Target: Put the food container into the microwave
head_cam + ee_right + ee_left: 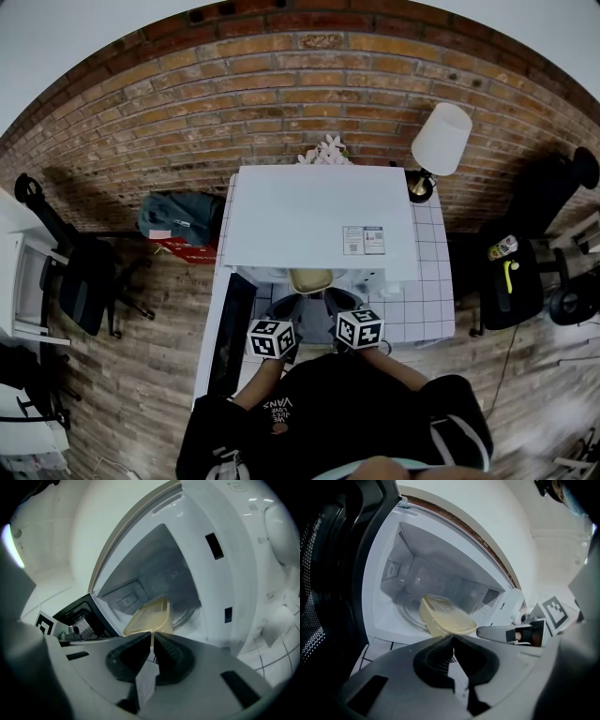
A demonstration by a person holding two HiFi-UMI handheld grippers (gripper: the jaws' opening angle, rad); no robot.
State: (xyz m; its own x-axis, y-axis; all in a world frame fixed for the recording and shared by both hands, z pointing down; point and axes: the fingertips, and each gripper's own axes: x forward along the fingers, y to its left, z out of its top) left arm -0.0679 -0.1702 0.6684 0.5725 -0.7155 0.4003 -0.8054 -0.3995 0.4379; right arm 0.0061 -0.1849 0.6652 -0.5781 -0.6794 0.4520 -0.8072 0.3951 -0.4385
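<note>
Food container (446, 618), pale yellow and tilted, sits just ahead of both fingertip pairs, in the mouth of the open microwave (431, 564). The left gripper (452, 637) and right gripper (153, 641) reach forward side by side, angled slightly downward, with fingers nipped narrow on its rim.
</note>
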